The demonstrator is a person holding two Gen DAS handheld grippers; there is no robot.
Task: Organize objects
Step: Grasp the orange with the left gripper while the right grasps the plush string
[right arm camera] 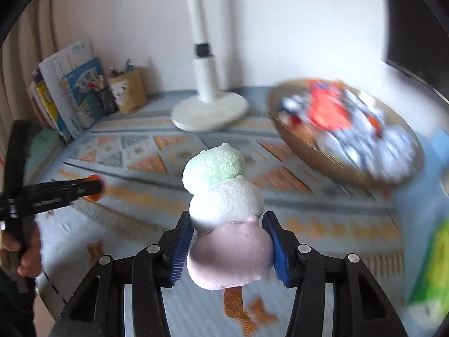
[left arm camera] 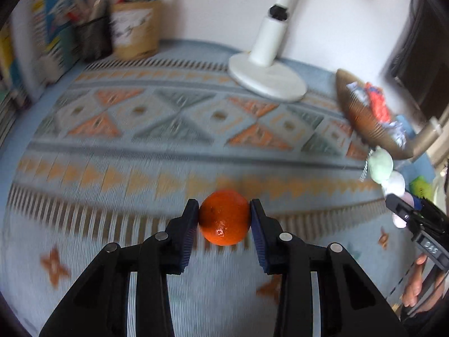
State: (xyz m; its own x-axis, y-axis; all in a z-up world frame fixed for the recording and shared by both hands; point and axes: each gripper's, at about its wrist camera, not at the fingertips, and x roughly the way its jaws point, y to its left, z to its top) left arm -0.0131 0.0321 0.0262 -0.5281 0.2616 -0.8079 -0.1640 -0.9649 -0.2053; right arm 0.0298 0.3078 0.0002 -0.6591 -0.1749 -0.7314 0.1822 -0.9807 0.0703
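My left gripper [left arm camera: 224, 210] is shut on an orange [left arm camera: 224, 220], its blue pads pressing both sides, above the patterned cloth. My right gripper [right arm camera: 228, 238] is shut on a plush skewer toy [right arm camera: 224, 213] made of a green, a white and a pink ball; the pads squeeze the pink ball. The plush toy [left arm camera: 385, 174] also shows at the right of the left wrist view, held by the right gripper [left arm camera: 404, 213]. In the right wrist view the left gripper [right arm camera: 92, 188] and a sliver of the orange [right arm camera: 96, 181] appear at the left, with a hand [right arm camera: 25, 255] behind it.
A wooden bowl [right arm camera: 291, 137] of wrapped sweets sits at the right; bowl [left arm camera: 353, 112]. A white lamp base [left arm camera: 266, 78] stands at the back; lamp base [right arm camera: 210, 112]. Pen holders [left arm camera: 134, 31] and books [left arm camera: 59, 19] line the far left wall. A green-yellow packet [right arm camera: 432, 269] lies at the right.
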